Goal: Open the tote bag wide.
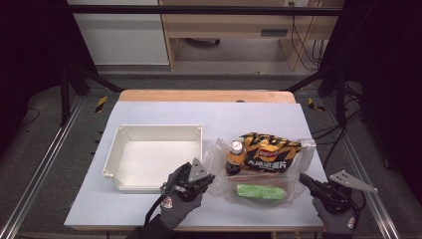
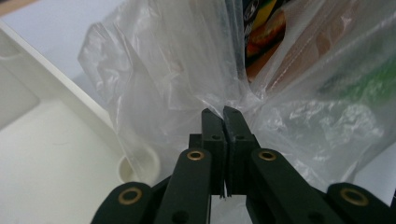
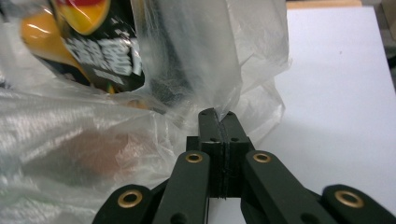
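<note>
A clear plastic bag lies on the white table top, right of centre. Inside it are a black and yellow chips packet, an orange drink bottle, a green packet and a brownish flat pack. My left gripper is at the bag's left edge, and in the left gripper view the left gripper is shut on a fold of the bag's film. At the bag's right edge my right gripper is likewise shut; in its own view the right gripper pinches the film beside the chips packet.
A white open tray stands just left of the bag with nothing in it; its corner lies close beside the left gripper. The table's wooden far edge and dark metal frame rails border the work area.
</note>
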Tool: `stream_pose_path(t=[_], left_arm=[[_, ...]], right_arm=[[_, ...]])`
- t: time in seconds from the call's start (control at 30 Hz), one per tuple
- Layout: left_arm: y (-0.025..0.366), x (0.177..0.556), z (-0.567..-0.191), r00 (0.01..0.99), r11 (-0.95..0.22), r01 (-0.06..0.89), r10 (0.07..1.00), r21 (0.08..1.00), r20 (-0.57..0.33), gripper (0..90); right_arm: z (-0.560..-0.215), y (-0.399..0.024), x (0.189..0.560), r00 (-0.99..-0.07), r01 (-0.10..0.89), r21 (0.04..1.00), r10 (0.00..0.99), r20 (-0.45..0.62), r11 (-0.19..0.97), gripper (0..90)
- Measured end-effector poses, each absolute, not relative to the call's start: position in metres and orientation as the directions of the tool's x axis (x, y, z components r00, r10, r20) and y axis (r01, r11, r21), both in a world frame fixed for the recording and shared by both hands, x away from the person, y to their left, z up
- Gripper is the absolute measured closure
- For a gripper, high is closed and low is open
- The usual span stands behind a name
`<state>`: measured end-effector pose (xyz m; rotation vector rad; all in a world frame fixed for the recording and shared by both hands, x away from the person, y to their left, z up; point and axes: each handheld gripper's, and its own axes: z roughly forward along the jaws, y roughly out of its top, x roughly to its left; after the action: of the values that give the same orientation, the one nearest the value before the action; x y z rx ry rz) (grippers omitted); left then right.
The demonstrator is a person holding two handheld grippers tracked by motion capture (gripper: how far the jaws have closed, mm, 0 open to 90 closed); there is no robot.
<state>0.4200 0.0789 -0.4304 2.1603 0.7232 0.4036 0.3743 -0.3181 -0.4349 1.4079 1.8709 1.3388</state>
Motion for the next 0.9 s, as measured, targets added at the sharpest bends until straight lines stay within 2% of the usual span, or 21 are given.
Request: stream_pose_path(t=[0.4,0.5,0.6,0.8,0.9], left_arm=[[0.059,0.42,-0.452,0.78,-0.557,0.39,0.623,0.733,0.059,85.3],[0.058,0.422,-0.454,0.777,-0.549,0.398,0.628,0.735,0.047,84.3],[0.06,0.422,-0.455,0.776,-0.535,0.401,0.63,0.743,0.035,83.8],[0.066,0.421,-0.457,0.771,-0.505,0.404,0.637,0.763,0.013,80.0],[0.07,0.421,-0.455,0.769,-0.484,0.399,0.639,0.779,0.004,76.0]], right_arm=[[-0.459,-0.312,0.391,-0.329,0.549,0.835,0.922,0.202,0.013,89.0],[-0.458,-0.312,0.39,-0.322,0.547,0.837,0.924,0.205,0.005,80.9],[-0.44,-0.32,0.374,-0.339,0.484,0.874,0.912,0.229,-0.04,68.8],[-0.394,-0.318,0.332,-0.409,0.337,0.941,0.895,0.181,-0.036,60.3],[-0.383,-0.302,0.325,-0.488,0.334,0.943,0.856,0.168,0.005,56.1]])
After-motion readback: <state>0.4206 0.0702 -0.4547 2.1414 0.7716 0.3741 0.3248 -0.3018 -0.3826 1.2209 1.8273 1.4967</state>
